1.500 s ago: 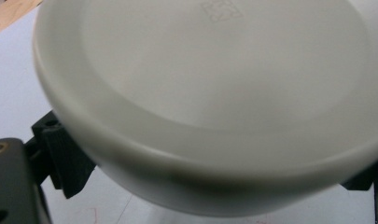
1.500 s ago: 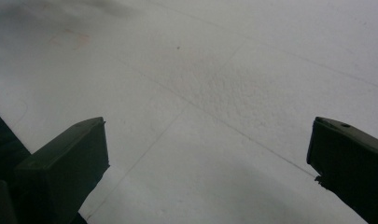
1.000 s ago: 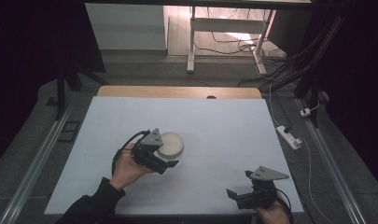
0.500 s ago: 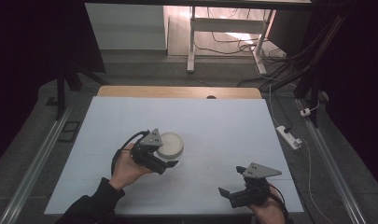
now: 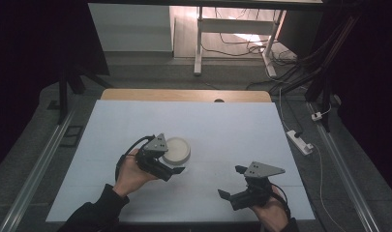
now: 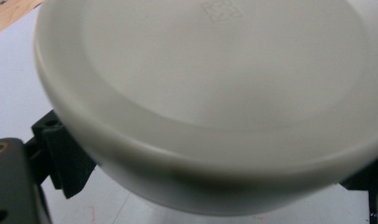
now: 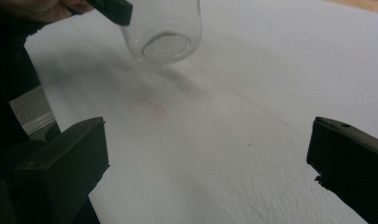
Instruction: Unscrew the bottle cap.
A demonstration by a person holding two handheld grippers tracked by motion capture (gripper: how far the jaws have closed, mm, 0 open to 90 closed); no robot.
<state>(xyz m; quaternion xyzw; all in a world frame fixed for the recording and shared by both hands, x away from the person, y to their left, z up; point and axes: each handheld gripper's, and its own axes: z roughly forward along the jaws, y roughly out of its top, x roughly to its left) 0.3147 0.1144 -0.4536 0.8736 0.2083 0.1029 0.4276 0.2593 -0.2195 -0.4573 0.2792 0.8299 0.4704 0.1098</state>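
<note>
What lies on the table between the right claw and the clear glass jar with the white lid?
Nothing: in the right gripper view, bare white table separates the right claw from the clear glass jar.

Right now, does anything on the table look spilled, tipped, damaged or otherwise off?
Nothing looks spilled or broken. The glass jar with its white lid is held in the left gripper and appears tilted, its base just above the white table cover. The right gripper is open and empty.
</note>
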